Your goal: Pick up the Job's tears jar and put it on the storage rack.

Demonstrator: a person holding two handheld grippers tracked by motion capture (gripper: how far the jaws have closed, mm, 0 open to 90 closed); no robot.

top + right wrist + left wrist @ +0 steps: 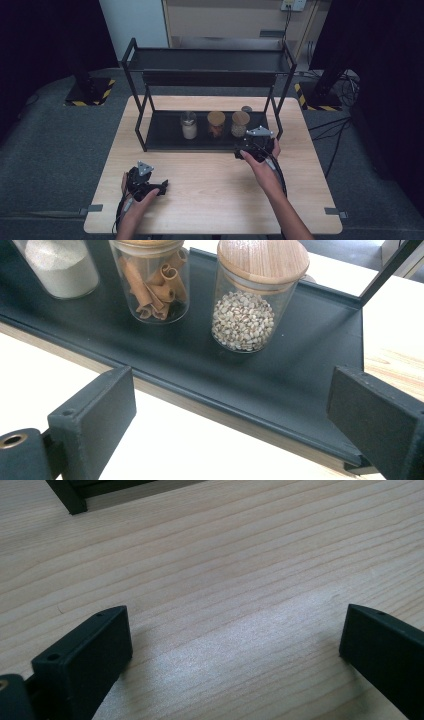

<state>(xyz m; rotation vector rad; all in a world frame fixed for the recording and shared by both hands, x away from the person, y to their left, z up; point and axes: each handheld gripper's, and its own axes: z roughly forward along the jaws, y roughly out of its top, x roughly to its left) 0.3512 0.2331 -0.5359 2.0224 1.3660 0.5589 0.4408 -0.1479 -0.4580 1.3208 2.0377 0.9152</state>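
Observation:
Three glass jars stand in a row on the lower shelf [165, 137] of a black two-tier rack: one with white powder [188, 126] [60, 265], one with cinnamon sticks [216, 124] [152, 282] and one with pale grains [240, 123] [247, 300] under a wooden lid. My right gripper [250, 148] [230, 410] hovers at the shelf's front edge just short of the grain jar, jaws open with nothing between them. My left gripper [162, 186] [235, 640] rests low over the bare table at the front left, jaws wide open and empty.
The rack's upper shelf [210, 60] hangs above the jars, and its right post [277, 117] stands close to my right gripper. A small dark object [246, 109] sits behind the grain jar. The wooden table [210, 200] stretches bare between the two hands.

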